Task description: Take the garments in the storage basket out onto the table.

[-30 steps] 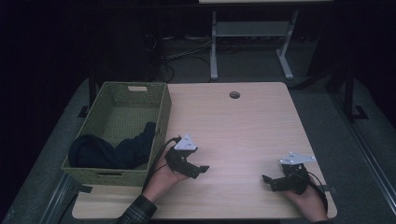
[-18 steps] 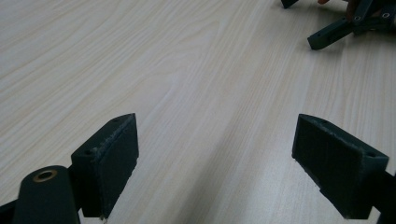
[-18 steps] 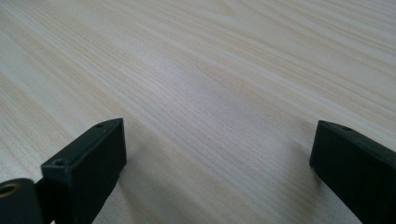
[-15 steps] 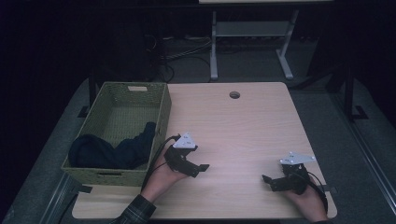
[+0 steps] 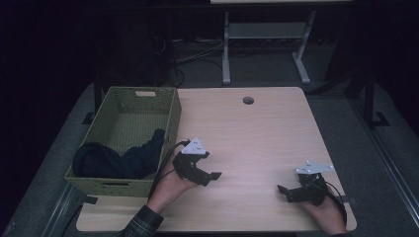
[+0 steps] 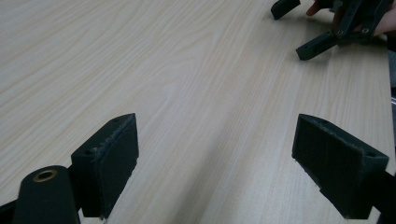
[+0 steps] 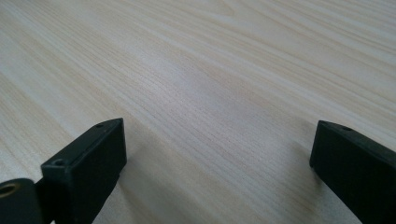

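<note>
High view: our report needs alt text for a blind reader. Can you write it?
A person rests two open grippers, left and right, on a wooden table. A woven basket at the left holds dark cloth.

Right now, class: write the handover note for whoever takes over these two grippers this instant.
Left gripper: open, holding nothing, low over the table beside the basket.
Right gripper: open, holding nothing, near the table's front right.
Dark cloth: bunched in the basket's near end, one part draped up against the wall beside the left gripper.
Done, it seems: cloth is in the basket.
Left: perhaps only tucking in that draped part.
</note>
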